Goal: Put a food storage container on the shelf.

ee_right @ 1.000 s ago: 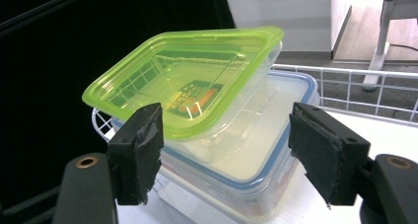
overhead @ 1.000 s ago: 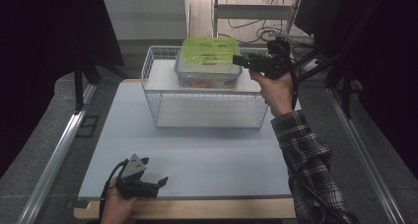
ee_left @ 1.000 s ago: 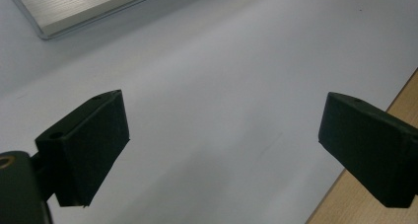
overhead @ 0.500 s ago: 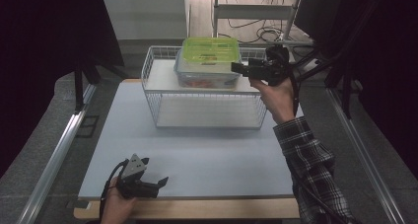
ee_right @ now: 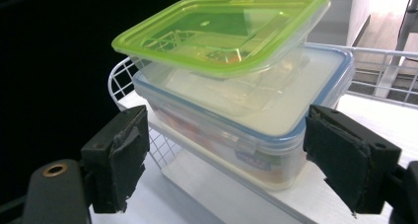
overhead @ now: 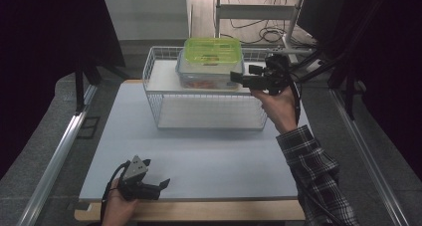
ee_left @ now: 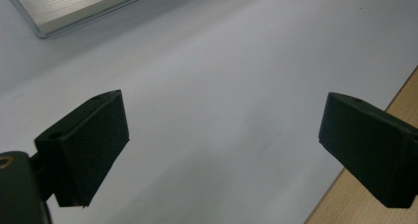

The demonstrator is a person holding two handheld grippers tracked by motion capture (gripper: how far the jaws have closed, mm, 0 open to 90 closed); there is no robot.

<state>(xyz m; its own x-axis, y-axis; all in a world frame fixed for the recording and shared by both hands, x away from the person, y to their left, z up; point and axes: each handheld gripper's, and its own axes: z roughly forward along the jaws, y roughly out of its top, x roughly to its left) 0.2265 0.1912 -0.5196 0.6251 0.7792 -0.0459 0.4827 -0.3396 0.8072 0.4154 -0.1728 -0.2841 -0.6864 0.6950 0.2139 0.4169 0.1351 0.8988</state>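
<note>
A green-lidded clear container (overhead: 212, 51) (ee_right: 222, 26) is stacked on a blue-rimmed clear container (overhead: 209, 77) (ee_right: 256, 135), which holds reddish contents. Both sit on the upper shelf of a white wire rack (overhead: 153, 86) (ee_right: 117, 81). My right gripper (overhead: 244, 72) (ee_right: 226, 135) is level at the stack's right side and open. Its jaws have just been opening. The lower box's corner lies between them, but the pads do not press on it. My left gripper (overhead: 160, 187) (ee_left: 222, 135) rests open on the mat near the front left edge, with nothing between its fingers.
A pale mat (overhead: 209, 156) covers the wooden table (overhead: 199, 212). The rack's lower shelf (overhead: 209, 114) is bare. A metal rail (overhead: 54, 156) runs along the left side. Cables and a stand (overhead: 259, 17) lie behind the rack.
The right gripper's jaws have spread wider, and the hand has sunk slightly beside the stacked containers. The left gripper has stayed still.
</note>
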